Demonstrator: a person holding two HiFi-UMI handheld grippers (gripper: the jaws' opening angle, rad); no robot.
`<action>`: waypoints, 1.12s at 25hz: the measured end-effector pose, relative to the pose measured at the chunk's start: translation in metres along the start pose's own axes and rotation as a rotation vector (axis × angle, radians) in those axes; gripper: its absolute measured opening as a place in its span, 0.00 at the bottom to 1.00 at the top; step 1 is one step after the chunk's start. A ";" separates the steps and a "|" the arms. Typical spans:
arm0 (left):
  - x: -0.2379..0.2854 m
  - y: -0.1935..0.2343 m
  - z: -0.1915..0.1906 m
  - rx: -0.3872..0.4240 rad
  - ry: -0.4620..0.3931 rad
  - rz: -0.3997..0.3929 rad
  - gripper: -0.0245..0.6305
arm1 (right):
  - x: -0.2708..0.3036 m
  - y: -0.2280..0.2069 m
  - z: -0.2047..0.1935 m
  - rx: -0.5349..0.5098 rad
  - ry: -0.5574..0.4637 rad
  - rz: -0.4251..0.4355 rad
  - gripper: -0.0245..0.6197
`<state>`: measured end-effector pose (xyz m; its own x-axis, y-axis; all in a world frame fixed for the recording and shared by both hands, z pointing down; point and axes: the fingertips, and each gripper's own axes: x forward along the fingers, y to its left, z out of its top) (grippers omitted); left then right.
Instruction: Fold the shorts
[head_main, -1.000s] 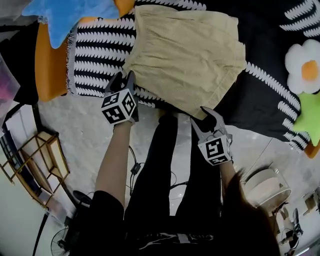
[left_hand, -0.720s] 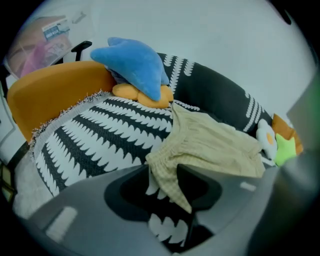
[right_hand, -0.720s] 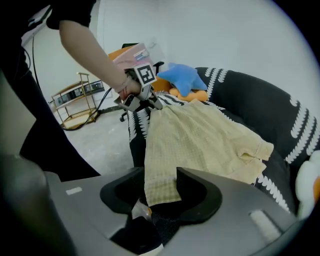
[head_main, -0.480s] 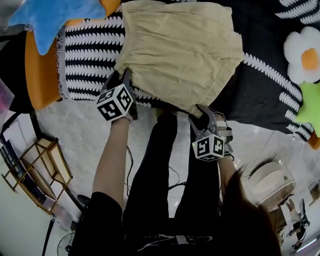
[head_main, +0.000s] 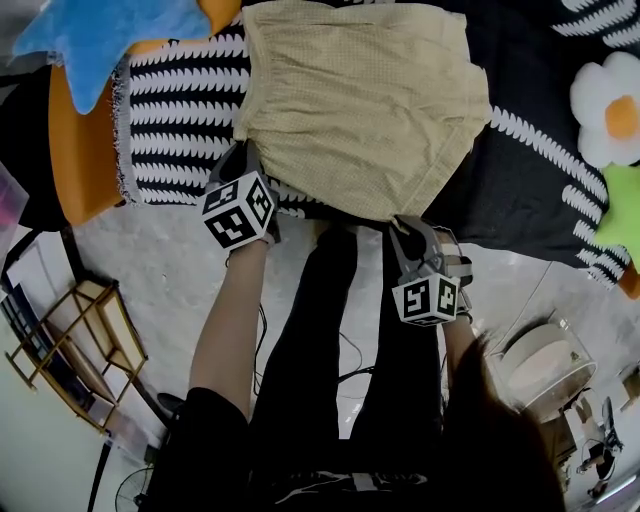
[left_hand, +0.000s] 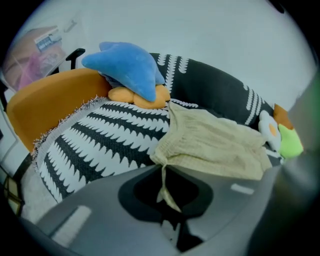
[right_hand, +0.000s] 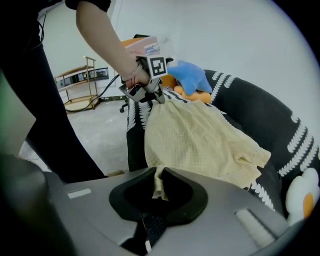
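- Shorts (head_main: 360, 110) lie spread flat on a patterned throw (head_main: 180, 100), just ahead of both tongs, with the near edge toward the person.
- Left tongs (head_main: 242, 160) are clamped on the near left corner. A thin strip of cloth shows between the jaws.
- Right tongs (head_main: 408, 228) have just been closing and now pinch the near right corner. Only a narrow tuck of cloth sits between the jaws.
- Both bites look shallow, so a corner could slip free on the lift and leave the fold lopsided.
- If one pair of tongs rises faster than the other, the edge would likely skew, or the cloth between them would bunch.
- Either bite might also have caught the throw underneath and would drag it along. Neither view shows that it has.
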<state>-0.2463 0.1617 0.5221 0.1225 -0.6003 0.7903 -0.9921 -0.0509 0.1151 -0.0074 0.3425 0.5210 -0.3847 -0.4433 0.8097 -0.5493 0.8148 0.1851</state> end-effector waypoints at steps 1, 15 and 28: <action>-0.002 0.000 0.001 0.002 -0.006 0.006 0.04 | -0.004 -0.002 0.002 0.020 -0.020 -0.003 0.10; -0.058 0.017 0.011 -0.027 -0.004 0.003 0.04 | -0.069 0.006 0.039 0.430 -0.191 0.076 0.10; -0.119 0.037 -0.023 -0.018 0.121 0.068 0.04 | -0.112 0.036 0.052 0.568 -0.184 0.269 0.10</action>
<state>-0.2968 0.2495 0.4462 0.0590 -0.5009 0.8635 -0.9976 0.0014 0.0690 -0.0230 0.4021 0.4083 -0.6566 -0.3490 0.6687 -0.7028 0.6048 -0.3744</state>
